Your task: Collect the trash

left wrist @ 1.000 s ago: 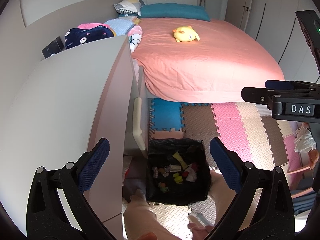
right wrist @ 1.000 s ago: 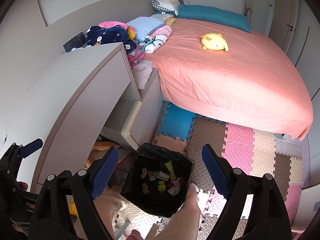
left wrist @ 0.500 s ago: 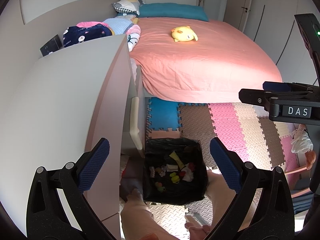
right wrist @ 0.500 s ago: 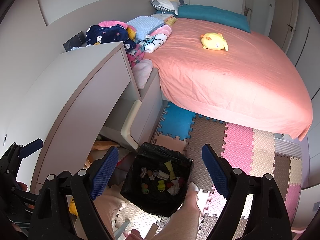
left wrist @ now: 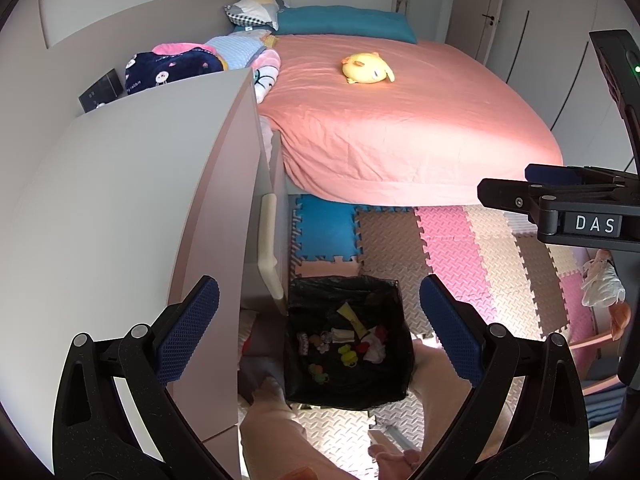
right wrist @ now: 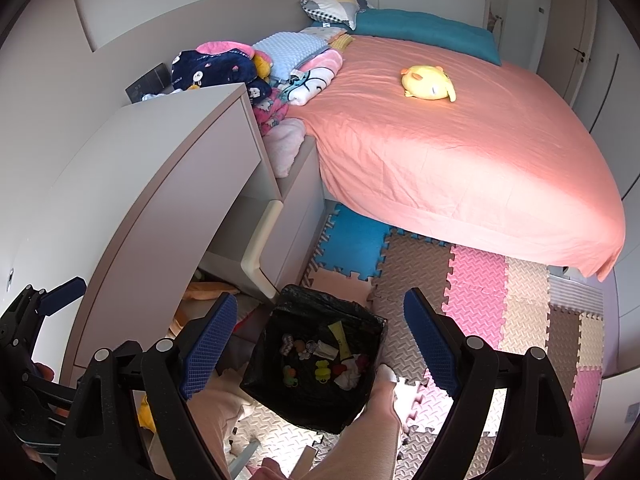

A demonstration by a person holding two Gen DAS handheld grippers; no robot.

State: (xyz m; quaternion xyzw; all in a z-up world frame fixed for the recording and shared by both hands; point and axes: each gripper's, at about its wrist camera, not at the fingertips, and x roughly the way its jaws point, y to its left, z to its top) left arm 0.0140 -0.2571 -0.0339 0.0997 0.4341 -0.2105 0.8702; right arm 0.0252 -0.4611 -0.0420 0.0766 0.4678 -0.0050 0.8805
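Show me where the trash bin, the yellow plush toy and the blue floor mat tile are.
trash bin (right wrist: 260,364): right wrist view, on its black bag's left wall.
yellow plush toy (left wrist: 366,69): left wrist view, middle of its body.
blue floor mat tile (right wrist: 354,242): right wrist view, tile's centre.

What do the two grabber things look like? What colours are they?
Both are black plastic claws with two long fingers. The left gripper has dark blue bumpy pads inside its fingertips and round silver screws along the fingers. The right gripper looks the same, and its side carries a small label with white letters reading DAS.
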